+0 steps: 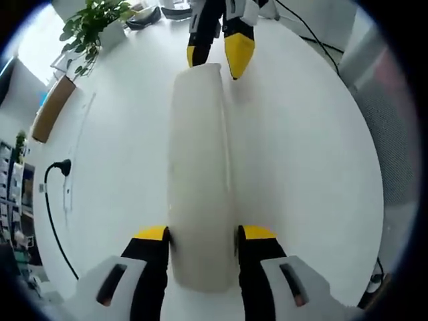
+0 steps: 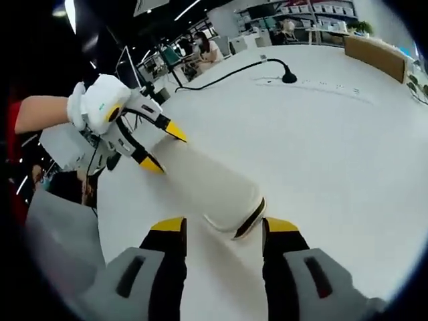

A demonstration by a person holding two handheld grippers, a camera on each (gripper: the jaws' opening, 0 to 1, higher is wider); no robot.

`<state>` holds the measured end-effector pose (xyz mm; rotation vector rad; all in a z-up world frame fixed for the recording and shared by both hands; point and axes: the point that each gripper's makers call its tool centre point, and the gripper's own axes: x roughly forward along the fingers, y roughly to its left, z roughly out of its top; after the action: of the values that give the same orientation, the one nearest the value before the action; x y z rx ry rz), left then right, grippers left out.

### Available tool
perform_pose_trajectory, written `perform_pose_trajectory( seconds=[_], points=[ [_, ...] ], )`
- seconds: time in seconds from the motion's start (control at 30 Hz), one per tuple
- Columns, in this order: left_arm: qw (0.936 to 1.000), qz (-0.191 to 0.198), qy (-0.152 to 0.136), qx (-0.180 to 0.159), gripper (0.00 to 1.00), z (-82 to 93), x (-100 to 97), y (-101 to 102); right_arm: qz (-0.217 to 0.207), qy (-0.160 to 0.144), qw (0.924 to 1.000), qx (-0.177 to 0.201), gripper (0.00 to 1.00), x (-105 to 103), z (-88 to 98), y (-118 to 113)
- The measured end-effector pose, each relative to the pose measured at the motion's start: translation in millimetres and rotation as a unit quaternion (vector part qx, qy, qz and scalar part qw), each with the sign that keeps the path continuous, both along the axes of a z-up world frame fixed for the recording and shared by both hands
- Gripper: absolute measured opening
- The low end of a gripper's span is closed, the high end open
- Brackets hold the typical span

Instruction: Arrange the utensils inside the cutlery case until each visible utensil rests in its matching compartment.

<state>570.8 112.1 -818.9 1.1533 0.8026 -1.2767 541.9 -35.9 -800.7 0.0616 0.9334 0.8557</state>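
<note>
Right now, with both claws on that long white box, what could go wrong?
The left gripper pinches one end of the closed cutlery case, and the right gripper sits at the other end. If the two pull unevenly, the smooth case may twist or slip out. It could also pop open suddenly and slide across the bare white table.

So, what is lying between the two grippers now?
The long white cutlery case spans the whole stretch. In the left gripper view, the left gripper clamps its near end, and the right gripper meets its far end. Bare white table lies beside it.
</note>
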Motion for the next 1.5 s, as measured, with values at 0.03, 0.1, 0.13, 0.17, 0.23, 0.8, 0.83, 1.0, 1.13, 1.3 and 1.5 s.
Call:
perform_pose_trajectory(
  seconds=[0.03, 0.1, 0.13, 0.17, 0.23, 0.8, 0.83, 1.0, 1.13, 1.3, 1.5],
  points=[
    [1.0, 0.0, -0.001, -0.001, 0.41, 0.5, -0.3, -0.5, -0.008, -0.002, 1.0, 0.004, 0.43, 0.6, 1.3, -0.1],
    [1.0, 0.003, -0.003, -0.006, 0.41, 1.3, -0.3, -1.3, -0.015, -0.004, 0.9999, 0.002, 0.42, -1.6, 2.3, -0.7],
    [1.0, 0.004, -0.004, -0.008, 0.41, 1.6, -0.5, -1.5, -0.019, -0.011, 0.9998, 0.005, 0.43, -2.5, 2.7, 0.3],
    [0.9999, 0.003, -0.004, -0.009, 0.41, 1.8, -1.4, -1.4, -0.022, -0.015, 0.9996, 0.007, 0.43, -2.9, 2.7, 0.8],
    [0.9999, 0.004, 0.002, -0.015, 0.41, 2.6, -3.6, -0.7, -0.046, -0.006, 0.9987, 0.024, 0.43, -3.8, 3.4, 1.6],
    [0.9999, 0.012, 0.001, -0.008, 0.42, 1.5, -9.4, 2.5, -0.177, 0.071, 0.9735, 0.126, 0.17, -24.2, 12.0, -7.4],
    [0.9999, 0.011, 0.0, -0.009, 0.42, 1.7, -9.8, 2.3, -0.183, 0.079, 0.9705, 0.137, 0.16, -24.2, 11.9, -7.0],
    [0.9999, 0.0, -0.011, -0.009, 0.41, 2.9, -11.8, 0.4, -0.23, 0.111, 0.9477, 0.192, 0.09, -20.6, 13.2, -9.3],
    [0.9998, -0.005, -0.017, -0.008, 0.41, 3.7, -11.9, 0.0, -0.274, 0.142, 0.9196, 0.243, 0.06, -17.8, 12.1, -11.7],
    [0.9996, -0.01, -0.025, -0.004, 0.41, 4.8, -11.9, -0.2, -0.32, 0.178, 0.8785, 0.307, 0.06, -16.6, 14.9, -10.9],
    [0.999, -0.023, -0.039, 0.0, 0.41, 5.5, -11.3, -0.8, -0.331, 0.178, 0.8666, 0.329, 0.04, -12.9, 18.2, -10.1]
  ],
)
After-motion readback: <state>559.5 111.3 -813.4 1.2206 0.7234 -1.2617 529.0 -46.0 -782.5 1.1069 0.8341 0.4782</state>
